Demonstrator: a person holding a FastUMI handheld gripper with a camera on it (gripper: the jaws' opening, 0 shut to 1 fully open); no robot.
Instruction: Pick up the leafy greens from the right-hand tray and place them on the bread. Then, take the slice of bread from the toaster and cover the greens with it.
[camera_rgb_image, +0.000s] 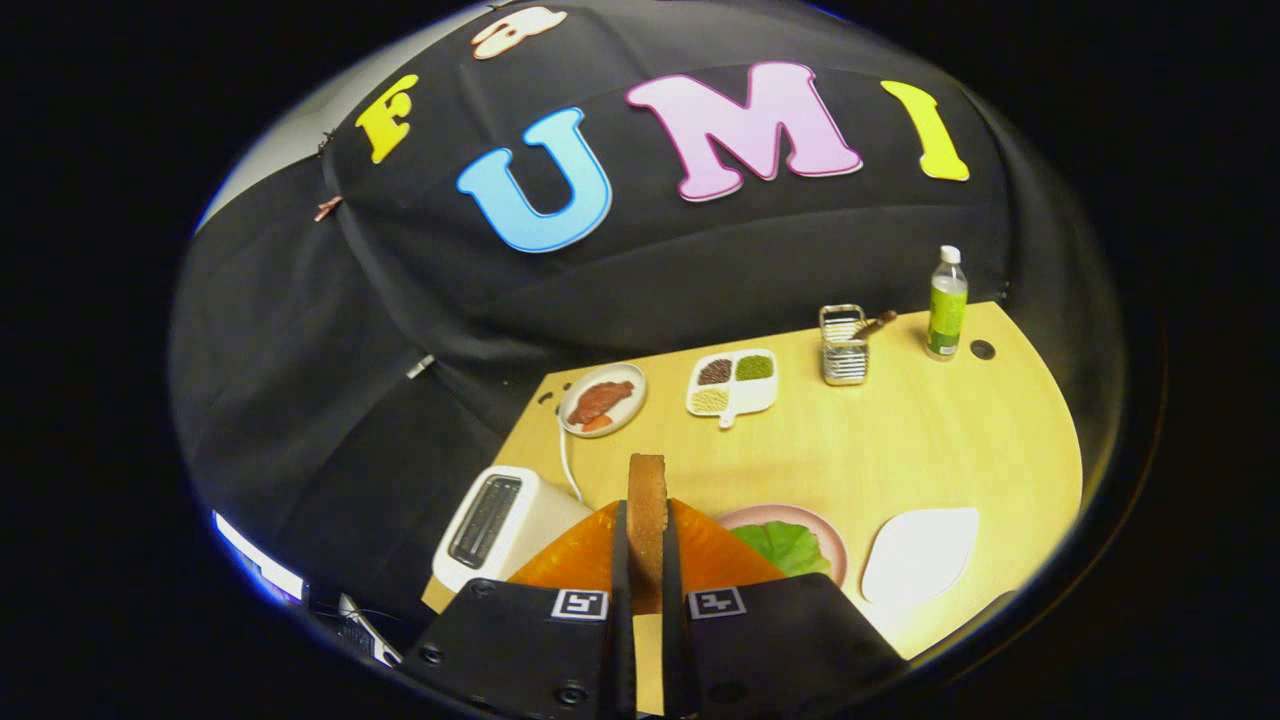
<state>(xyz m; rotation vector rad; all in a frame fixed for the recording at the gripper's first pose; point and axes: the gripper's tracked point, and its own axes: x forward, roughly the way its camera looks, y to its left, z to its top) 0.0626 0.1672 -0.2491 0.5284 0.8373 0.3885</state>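
Both fingers (620, 560) clamp upright bread slice (647, 500) — raised above table (900, 440).

Brightness: wooden table (900, 450) well lit and evenly warm; black cloth wall dim.
Glare: white tray (920, 553) at 4 o'clock washed out, its surface detail lost.
Shadows: soft and short beside the bottle (946, 303) and wire rack (843, 345).
Distortion: strong fisheye; table edge bows toward 3 o'clock.
Focus: centre sharp; bread slice (647, 520) pinched between the gripper (647, 560) fingers slightly soft.
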